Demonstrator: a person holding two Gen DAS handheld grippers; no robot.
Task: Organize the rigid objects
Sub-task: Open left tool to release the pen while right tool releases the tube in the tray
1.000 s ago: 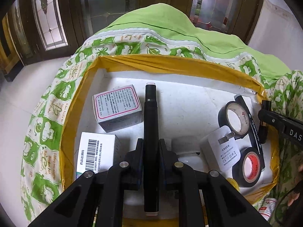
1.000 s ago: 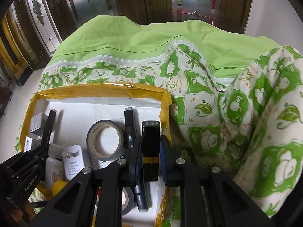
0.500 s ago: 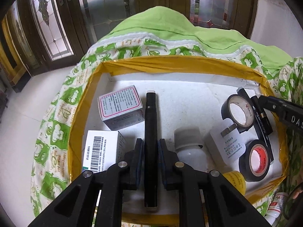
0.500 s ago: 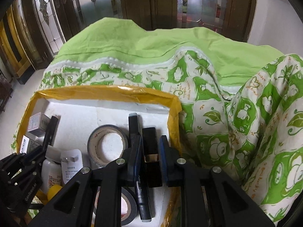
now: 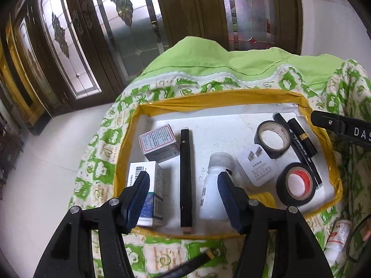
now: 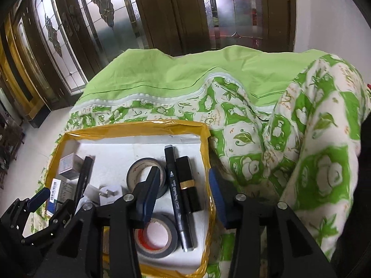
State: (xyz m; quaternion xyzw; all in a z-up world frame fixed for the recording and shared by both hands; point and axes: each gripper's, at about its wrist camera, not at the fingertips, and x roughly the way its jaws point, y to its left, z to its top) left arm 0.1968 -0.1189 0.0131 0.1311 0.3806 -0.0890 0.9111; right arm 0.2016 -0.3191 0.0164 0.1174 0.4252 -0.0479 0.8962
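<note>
Both grippers released | slim black pen [image 5: 186, 180] flat | lipstick [image 6: 189, 183] boxy

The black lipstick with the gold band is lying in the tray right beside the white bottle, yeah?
Not quite. The black lipstick does lie in the tray, but right beside the black marker at the tray's right edge, not the white bottle, which lies nearer the middle. The right wrist view shows the pairing.

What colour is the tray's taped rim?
Yellow tape on the tray's rim, clearest in the left wrist view.
</note>
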